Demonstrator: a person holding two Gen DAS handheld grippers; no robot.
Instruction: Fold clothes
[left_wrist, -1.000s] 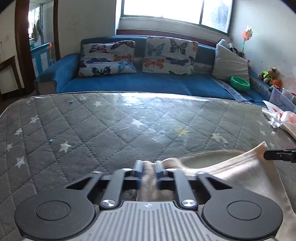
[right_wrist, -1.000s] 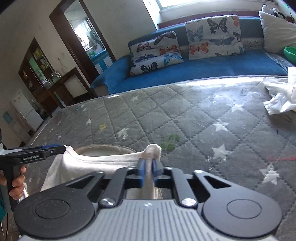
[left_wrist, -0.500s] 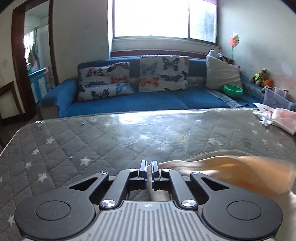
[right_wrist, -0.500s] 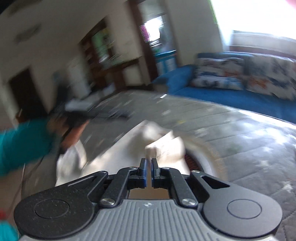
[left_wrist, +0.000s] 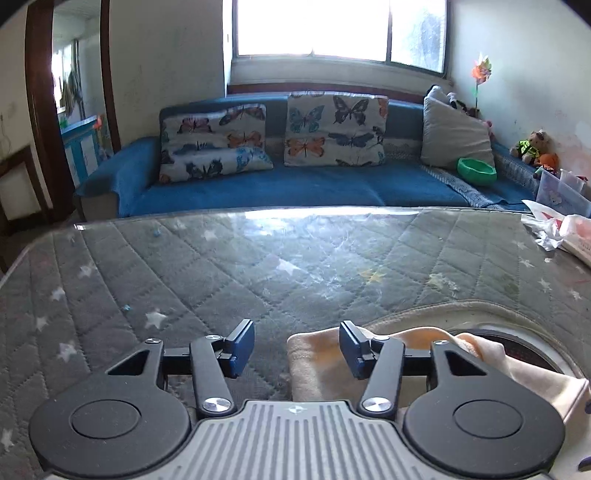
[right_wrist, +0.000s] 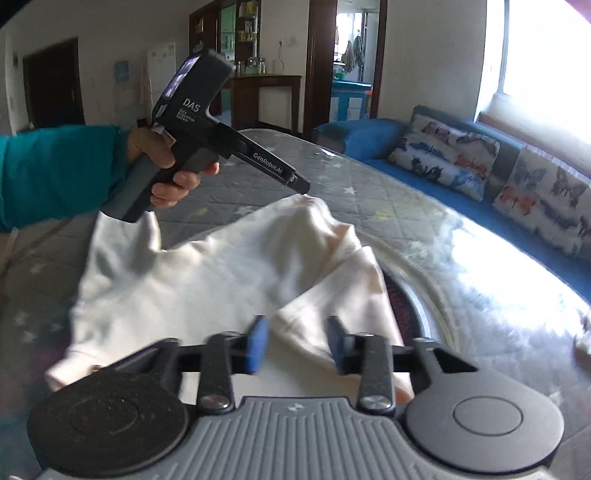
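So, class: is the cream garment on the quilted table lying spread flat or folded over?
Folded over, partly. In the right wrist view one flap of the cream garment lies across the rest, with a raised crease. Both tongs, left and right, are open above it.

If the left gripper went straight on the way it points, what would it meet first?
Likely the quilted mat: the open left gripper points low across it, with the shirt edge just right of centre. Depth is unclear.

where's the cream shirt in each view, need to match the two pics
Left wrist: the cream shirt lies at lower right, its folded corner between the open left gripper fingers.
Right wrist: the shirt fills the centre, spreading from the open right gripper up toward the other handheld gripper.
Shared landmark: the blue sofa with butterfly cushions behind the grey quilted surface.
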